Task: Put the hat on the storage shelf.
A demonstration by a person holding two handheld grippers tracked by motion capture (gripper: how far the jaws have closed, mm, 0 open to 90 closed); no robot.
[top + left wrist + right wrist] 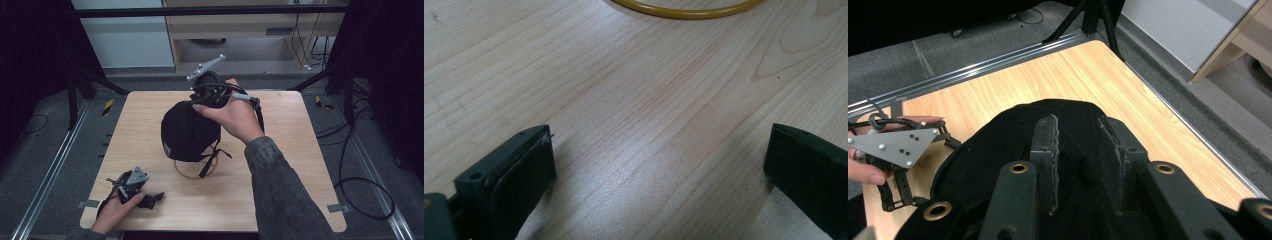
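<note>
High view, table: a square wooden table point(280, 190) fills the middle of the frame, with dark floor and rails around it.
Black cap: a black cap point(187, 131) sits near the table's centre, its crown bunched upward and a thin strap trailing off its near edge; in the right gripper view the cap point(998, 150) lies directly under the jaws.
Yellow ring: a thin yellow ring point(186, 173) lies flat on the wood, partly under the cap's near side; the left gripper view catches an arc of the ring point(684, 11) at its top edge.
Right gripper: the right gripper point(1083, 167) comes down on the cap's far upper side, jaws drawn in close and pinching a fold of the black cloth between the pads.
Left gripper: the left gripper point(659, 165) rests low at the table's near left corner, well apart from the cap, jaws spread wide over bare wood with nothing between them.
Handling: the cap looks light and soft, so it will likely sag and fold wherever it is lifted; cloth gives the pads good friction.
Where to hold: a gathered fold of the crown, as pinched now, seems sound; the stiffer brim, hidden here, would hold shape better.
</note>
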